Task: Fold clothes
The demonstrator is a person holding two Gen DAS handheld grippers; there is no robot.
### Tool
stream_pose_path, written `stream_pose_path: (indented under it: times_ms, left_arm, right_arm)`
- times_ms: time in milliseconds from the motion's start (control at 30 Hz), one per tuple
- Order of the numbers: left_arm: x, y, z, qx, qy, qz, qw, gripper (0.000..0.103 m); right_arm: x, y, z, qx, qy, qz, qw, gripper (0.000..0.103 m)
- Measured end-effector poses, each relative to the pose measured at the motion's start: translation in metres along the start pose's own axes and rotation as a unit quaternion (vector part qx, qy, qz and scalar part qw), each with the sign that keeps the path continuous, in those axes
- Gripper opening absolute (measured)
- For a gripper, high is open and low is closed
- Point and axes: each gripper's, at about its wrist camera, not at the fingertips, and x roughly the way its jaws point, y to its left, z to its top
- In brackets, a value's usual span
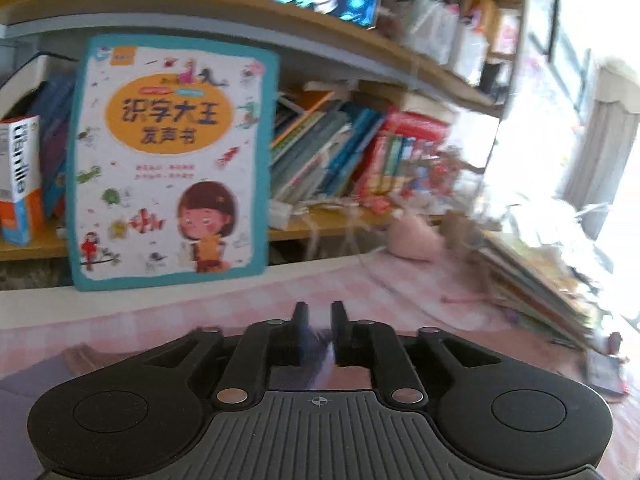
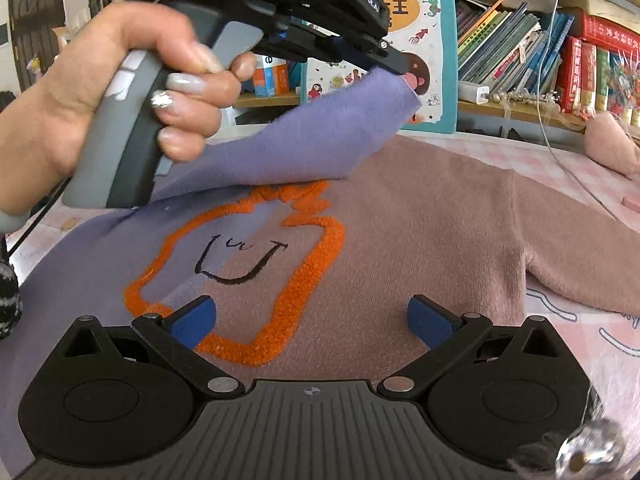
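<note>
Over the sweater, which lies flat with its front up on the pink checked cloth, you are doing the sleeve fold. Half of the sweater is purple and half is dusty pink. An orange shape with a smile sits in its middle.

Your left hand has the purple sleeve lifted up over the sweater, toward the pink half. To do this step well, bring the cuff down low before you let go, so it does not flop. Lay the sleeve straight across the sweater, just above the orange shape. Keep the fold line at the sweater's purple edge neat and flat. Then you can smooth any bump. I think the pink sleeve, which lies out flat at the sweater's other side, is not yet folded.

Now the tongs. The left gripper has only a small gap between its jaws. Some purple cloth shows between them, though it is blurry. From the right camera, the cuff hangs from the tip of the left gripper, so it seems to be holding the sleeve. The grip looks light, so the cuff may slip.

The right gripper is spread wide. It hangs just above the middle of the sweater, near the orange shape. It holds nothing, and I cannot tell if its blue pads touch the sweater.
</note>
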Motion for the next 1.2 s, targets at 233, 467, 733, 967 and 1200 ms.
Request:
stream_pose_path:
  times_ms: [233,467,733,967,1200]
  left_arm:
    - [-0.061,0.029,-0.005,0.024,-0.02,0.064,0.9974,0.038]
    - [-0.112,0.1,-0.056,-0.028,0.023,0.209,0.9772,0.038]
    - [-0.133,0.14,-0.092,-0.063,0.06,0.243,0.9661,0.046]
    - [-0.122,0.159,-0.102,-0.117,0.052,0.199,0.9716,0.04]
    - [-0.129,0.176,-0.108,-0.161,0.03,0.168,0.9721,0.01]
  right_arm:
    - [0.001,0.003,0.0,-0.005,0.002,-0.005,1.0,0.103]
    - [0.003,0.005,0.001,-0.011,0.004,-0.01,1.0,0.103]
    - [-0.019,-0.017,-0.002,0.046,-0.04,-0.054,0.997,0.103]
    - [-0.048,-0.054,-0.011,0.113,-0.056,-0.134,0.983,0.1]
    - [-0.045,-0.061,-0.02,0.112,-0.019,-0.142,0.983,0.06]
